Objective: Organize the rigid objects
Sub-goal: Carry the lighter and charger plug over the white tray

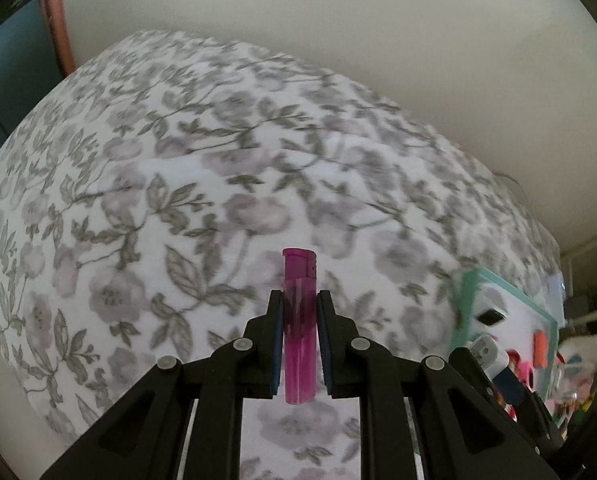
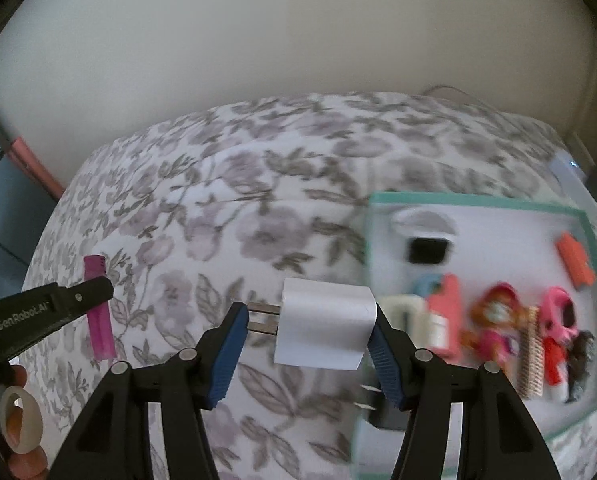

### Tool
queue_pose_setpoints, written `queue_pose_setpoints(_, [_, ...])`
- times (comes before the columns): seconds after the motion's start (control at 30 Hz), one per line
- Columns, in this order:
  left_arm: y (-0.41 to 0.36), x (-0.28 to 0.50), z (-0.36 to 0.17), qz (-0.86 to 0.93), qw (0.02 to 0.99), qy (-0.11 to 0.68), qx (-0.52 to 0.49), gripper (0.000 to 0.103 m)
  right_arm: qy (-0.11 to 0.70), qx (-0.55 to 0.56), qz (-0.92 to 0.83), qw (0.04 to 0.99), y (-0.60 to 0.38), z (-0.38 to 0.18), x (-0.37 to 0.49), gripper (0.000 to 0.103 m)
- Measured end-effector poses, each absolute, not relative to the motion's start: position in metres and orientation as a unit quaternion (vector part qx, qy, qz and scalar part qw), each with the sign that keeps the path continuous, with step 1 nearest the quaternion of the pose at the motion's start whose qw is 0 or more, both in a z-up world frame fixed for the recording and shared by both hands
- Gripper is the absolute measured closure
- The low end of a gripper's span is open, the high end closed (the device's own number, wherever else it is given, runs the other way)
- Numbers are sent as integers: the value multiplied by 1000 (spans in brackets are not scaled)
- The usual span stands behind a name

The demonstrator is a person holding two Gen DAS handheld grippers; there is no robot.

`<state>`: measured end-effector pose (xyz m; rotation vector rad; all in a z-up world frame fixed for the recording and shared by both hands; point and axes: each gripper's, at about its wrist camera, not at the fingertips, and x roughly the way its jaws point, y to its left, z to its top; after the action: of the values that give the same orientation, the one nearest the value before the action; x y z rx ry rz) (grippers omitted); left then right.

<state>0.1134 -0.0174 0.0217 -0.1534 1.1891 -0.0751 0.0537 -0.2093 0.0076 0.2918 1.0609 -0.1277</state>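
Tray [image 2: 478, 202]: many items in | left tongs [image 1: 300, 312] clamped on lighter [image 1: 299, 332], outside tray | right tongs [image 2: 306, 320] clamping charger [image 2: 324, 324], beside tray

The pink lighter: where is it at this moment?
The pink lighter stands upright, clamped in the left gripper above the floral bedspread. In the right wrist view it sits far left, well away from the teal-rimmed tray.

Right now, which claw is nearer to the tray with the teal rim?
Right. The right claw, holding the white charger, hangs at the tray edge. The left claw, holding the pink lighter, is farther left.
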Motion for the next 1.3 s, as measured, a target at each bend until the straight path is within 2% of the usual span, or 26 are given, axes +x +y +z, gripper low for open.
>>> queue_pose_setpoints(0.47, [-128, 58, 60, -152, 834, 531, 2, 87, 508, 135, -147, 838, -280, 24, -19, 41])
queue_pose_setpoints(0.83, [-204, 15, 52, -219, 815, 533, 61, 86, 530, 149, -184, 814, -322, 9, -49, 41])
queue_pose_setpoints(1.3, [-226, 9, 23, -227, 792, 563, 71, 86, 553, 158, -186, 797, -336, -12, -52, 41])
